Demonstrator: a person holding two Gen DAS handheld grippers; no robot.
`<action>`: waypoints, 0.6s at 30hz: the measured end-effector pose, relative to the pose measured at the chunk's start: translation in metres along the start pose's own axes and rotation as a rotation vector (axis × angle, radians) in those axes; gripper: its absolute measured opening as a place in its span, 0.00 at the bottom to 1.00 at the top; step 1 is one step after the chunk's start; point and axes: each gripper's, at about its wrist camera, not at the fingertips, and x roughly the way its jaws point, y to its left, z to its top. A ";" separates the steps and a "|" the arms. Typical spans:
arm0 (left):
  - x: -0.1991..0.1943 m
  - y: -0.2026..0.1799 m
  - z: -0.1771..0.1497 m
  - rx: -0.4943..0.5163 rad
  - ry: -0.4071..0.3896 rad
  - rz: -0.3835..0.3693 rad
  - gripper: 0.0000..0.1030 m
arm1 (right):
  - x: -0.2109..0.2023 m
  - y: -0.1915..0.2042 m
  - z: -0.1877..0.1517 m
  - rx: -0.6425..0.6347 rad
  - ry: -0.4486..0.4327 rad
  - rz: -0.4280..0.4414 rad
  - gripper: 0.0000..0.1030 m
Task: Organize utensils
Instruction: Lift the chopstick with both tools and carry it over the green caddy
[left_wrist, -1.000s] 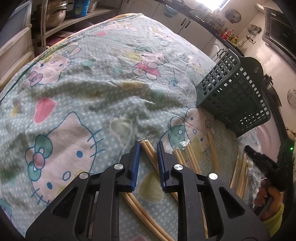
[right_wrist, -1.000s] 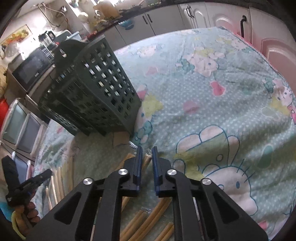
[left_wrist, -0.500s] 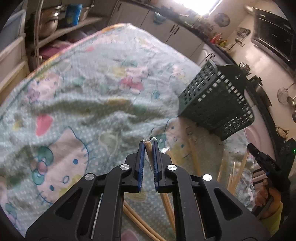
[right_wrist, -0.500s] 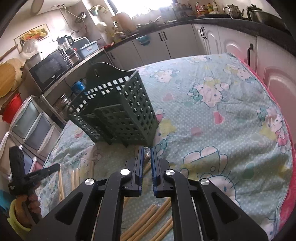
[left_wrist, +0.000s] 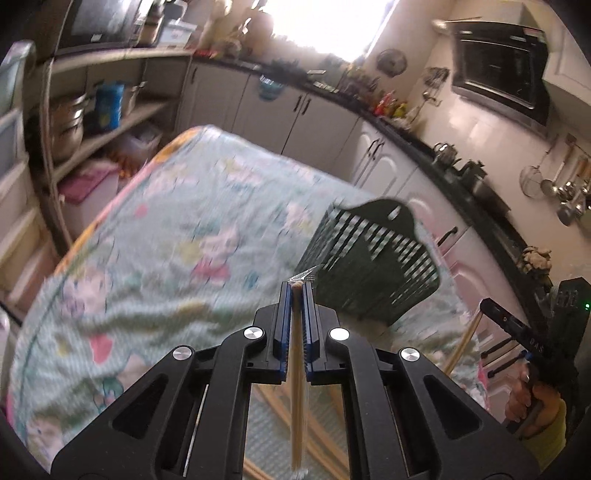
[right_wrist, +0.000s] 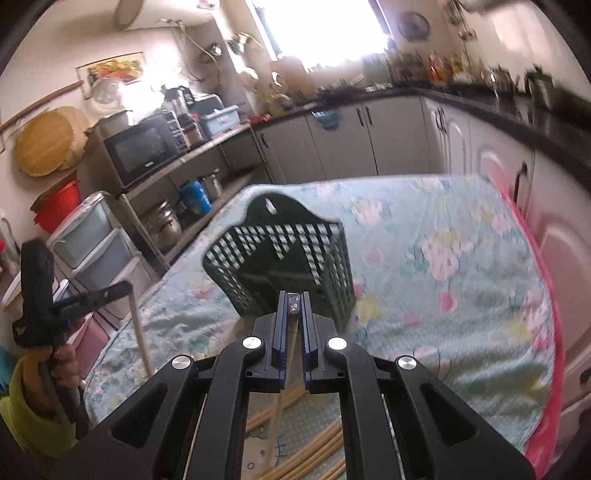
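The left hand-held gripper (left_wrist: 296, 291) is clamped on a pair of light bamboo chopsticks in a clear plastic sleeve (left_wrist: 296, 387). The pair runs down between the blue-padded fingers (left_wrist: 282, 325) and hangs below them, clear of the tabletop. The right hand-held gripper (right_wrist: 294, 301) is clamped on a second sleeved bamboo chopstick pair (right_wrist: 293, 314), whose tip shows between its fingers.

Readable writing: the letters "DAS" appear on the body of the right hand-held gripper as seen from the left wrist view. The brand mark on the black microwave oven (right_wrist: 142, 151) is too small to read.

The dark green perforated plastic utensil basket (left_wrist: 373, 258) stands on the tabletop, which is covered by a pale green cartoon-print cloth (left_wrist: 166, 240). It lies ahead of both grippers, beyond their fingertips. Further loose bamboo chopsticks (right_wrist: 295, 443) lie on the cloth beneath the grippers.

Change from one second ago: both grippers were then low over the cloth with fingers apart around the chopsticks. Both have since closed and risen well above the tabletop, each lifting one pair. Both views now show motion blur on the cloth and basket.
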 end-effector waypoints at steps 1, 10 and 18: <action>-0.003 -0.004 0.005 0.010 -0.012 -0.006 0.01 | -0.004 0.004 0.002 -0.010 -0.011 0.000 0.06; -0.018 -0.050 0.054 0.087 -0.121 -0.061 0.01 | -0.036 0.027 0.044 -0.069 -0.144 0.004 0.06; -0.034 -0.089 0.108 0.140 -0.293 -0.062 0.01 | -0.045 0.034 0.091 -0.096 -0.278 -0.031 0.06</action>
